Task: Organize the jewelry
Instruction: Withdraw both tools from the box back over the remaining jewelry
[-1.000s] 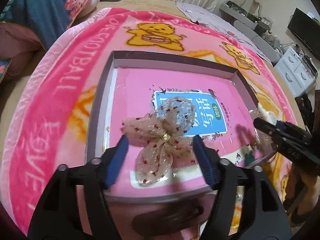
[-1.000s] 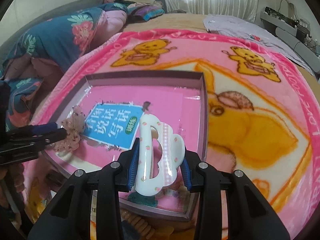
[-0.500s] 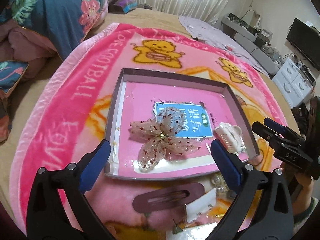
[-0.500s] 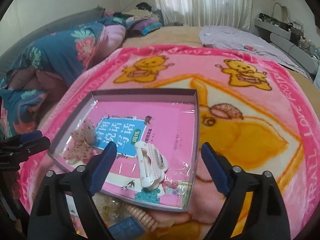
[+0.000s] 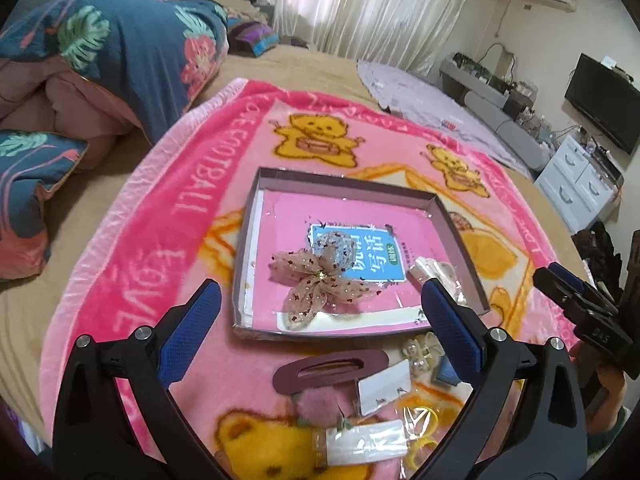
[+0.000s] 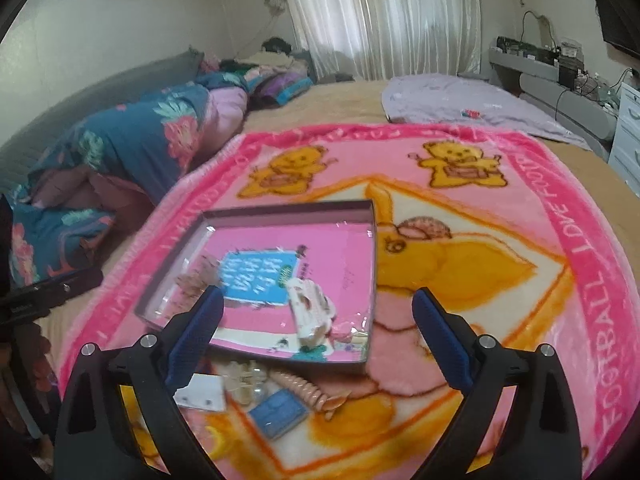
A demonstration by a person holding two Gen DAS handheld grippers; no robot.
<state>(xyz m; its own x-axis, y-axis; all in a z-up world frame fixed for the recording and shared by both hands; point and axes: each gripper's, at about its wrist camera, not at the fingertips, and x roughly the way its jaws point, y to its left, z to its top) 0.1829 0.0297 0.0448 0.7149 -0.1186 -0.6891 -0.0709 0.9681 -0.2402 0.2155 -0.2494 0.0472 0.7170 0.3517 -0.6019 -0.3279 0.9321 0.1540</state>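
Observation:
A shallow grey-rimmed box [image 5: 344, 182] with a pink printed floor lies on the pink bear blanket. In it lie a sheer beige bow with red dots [image 5: 320, 276] and a white claw clip [image 6: 310, 312], also seen in the left wrist view [image 5: 434, 272]. My left gripper [image 5: 320, 334] is open and empty, held above and in front of the box. My right gripper [image 6: 316, 338] is open and empty, also in front of the box. Loose pieces lie near the box's front edge: a maroon snap clip [image 5: 332, 370], white earring cards [image 5: 384, 386], a spiral hair tie [image 6: 304, 386], a blue pad [image 6: 278, 412].
The blanket [image 6: 520, 240] covers a tan bed. A folded floral quilt [image 5: 120, 60] lies at the left. A lilac cloth [image 6: 460, 108] lies at the far right. White drawers [image 5: 580, 188] and a TV stand beyond the bed.
Both grippers opened and let go: the bow and the white claw clip now lie in the box. Both grippers drew back and up from the box.

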